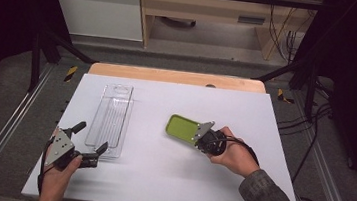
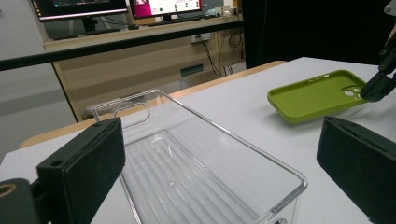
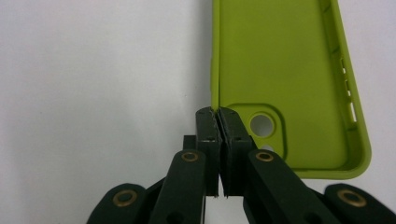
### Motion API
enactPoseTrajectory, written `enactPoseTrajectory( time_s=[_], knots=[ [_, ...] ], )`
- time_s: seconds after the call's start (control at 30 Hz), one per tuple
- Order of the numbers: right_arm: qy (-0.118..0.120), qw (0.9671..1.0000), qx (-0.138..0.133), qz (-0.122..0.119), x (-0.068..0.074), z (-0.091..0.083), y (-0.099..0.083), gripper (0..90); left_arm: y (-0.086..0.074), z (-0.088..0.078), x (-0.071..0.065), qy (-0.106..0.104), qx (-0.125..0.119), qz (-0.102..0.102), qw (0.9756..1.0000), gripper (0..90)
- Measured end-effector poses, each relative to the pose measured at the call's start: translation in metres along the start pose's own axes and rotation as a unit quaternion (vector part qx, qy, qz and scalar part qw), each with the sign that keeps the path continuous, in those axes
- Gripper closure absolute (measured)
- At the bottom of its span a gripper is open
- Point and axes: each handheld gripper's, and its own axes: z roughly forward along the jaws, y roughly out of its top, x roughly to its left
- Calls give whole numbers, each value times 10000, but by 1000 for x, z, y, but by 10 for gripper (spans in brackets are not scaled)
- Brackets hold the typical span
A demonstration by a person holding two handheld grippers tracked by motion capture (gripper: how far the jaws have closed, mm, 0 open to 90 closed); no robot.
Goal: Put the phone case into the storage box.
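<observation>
High view first: our left gripper (image 1: 92,142) waits with jaws wide apart beside the clear tray (image 1: 111,118). Farther right, our right gripper (image 1: 202,136) pinches the green phone case (image 1: 181,129), which points toward the tray.

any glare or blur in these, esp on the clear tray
High view: soft and grainy, dark surround, clear tray faint against the white table. Left gripper view: tray sharp with pale reflections, near jaws soft. Right gripper view: even light, green case crisp, no glare.
</observation>
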Motion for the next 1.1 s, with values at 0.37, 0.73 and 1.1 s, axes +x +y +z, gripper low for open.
enactPoseTrajectory(
  time_s=[0.37, 0.73, 1.1],
  knots=[
    [-107, 9998, -75, -151, 10, -9, 3, 879, 0, 1, -1, -10, 40, 37, 10000, 9],
    [-209, 9989, -240, -350, 27, -23, 4, 879, 12, 1, -9, -62, 148, 167, 9997, 12],
    [-306, 9984, -306, -366, 27, -29, 2, 879, 49, 16, -20, -419, 492, 532, 9965, 13]
  ],
)
